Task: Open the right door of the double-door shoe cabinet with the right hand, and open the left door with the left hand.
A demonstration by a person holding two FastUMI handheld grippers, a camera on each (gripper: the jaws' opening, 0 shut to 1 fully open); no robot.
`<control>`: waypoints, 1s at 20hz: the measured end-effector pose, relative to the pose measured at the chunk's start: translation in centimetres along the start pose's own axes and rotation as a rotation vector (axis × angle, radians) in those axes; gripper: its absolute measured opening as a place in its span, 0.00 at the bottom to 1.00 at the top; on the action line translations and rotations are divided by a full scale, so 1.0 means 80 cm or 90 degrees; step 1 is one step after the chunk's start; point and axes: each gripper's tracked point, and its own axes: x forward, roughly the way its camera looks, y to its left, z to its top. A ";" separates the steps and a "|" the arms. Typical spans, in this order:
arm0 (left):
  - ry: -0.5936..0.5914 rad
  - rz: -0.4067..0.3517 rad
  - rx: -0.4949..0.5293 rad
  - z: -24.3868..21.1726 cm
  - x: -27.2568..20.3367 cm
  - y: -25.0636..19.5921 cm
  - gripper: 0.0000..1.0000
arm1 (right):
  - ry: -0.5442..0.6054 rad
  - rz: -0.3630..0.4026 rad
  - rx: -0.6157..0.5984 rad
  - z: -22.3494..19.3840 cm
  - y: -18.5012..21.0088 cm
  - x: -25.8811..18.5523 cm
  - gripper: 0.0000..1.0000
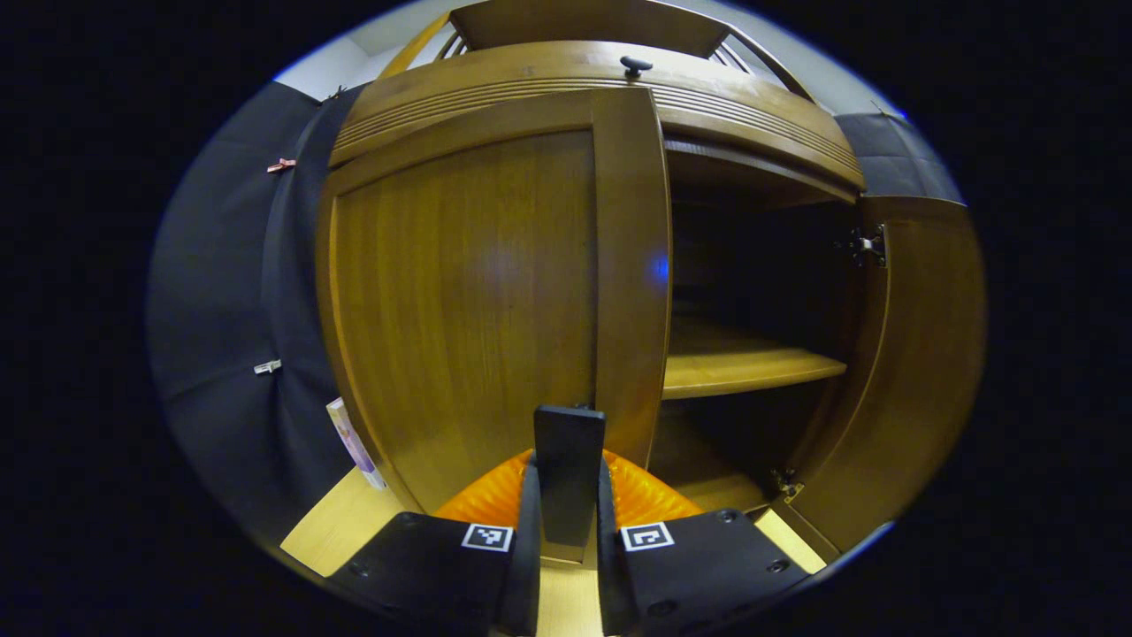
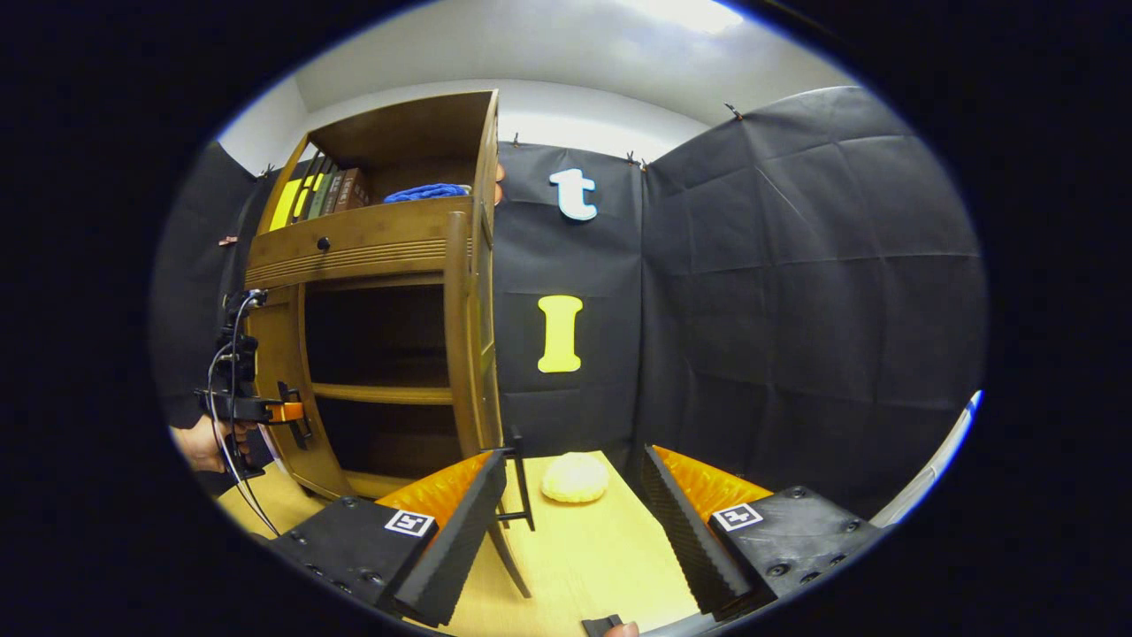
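The wooden shoe cabinet (image 1: 495,97) stands close in the left gripper view. Its left door (image 1: 469,301) faces me, and my left gripper (image 1: 568,473) is shut on that door's dark handle (image 1: 569,433). The right door (image 1: 920,354) is swung wide open, baring a shelf (image 1: 743,363) in the dark inside. In the right gripper view the cabinet (image 2: 371,239) is at the left. The right door (image 2: 460,336) stands edge-on with its handle (image 2: 519,478). The left door (image 2: 276,372) looks partly swung out, with the left gripper (image 2: 287,411) on it in a hand (image 2: 199,447). My right gripper (image 2: 573,469) is open and holds nothing.
A pale round lump (image 2: 575,478) lies on the wooden table (image 2: 601,557) beyond the right gripper. Books (image 2: 323,190) and a blue cloth (image 2: 429,191) sit in the cabinet's top shelf above a drawer knob (image 1: 635,64). Black cloth walls (image 2: 796,310) enclose the booth.
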 end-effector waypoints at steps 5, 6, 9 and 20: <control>0.004 -0.023 -0.005 -0.009 -0.043 0.022 0.30 | -0.021 0.022 -0.001 0.006 0.013 0.002 0.98; 0.003 -0.027 -0.005 -0.011 -0.050 0.027 0.30 | -0.023 0.027 -0.005 0.006 0.015 0.002 0.98; 0.001 -0.036 -0.005 -0.017 -0.070 0.042 0.30 | -0.032 0.034 -0.014 0.009 0.018 0.001 0.98; -0.005 -0.049 -0.001 -0.034 -0.138 0.111 0.26 | -0.034 0.104 -0.013 -0.001 0.045 -0.018 0.98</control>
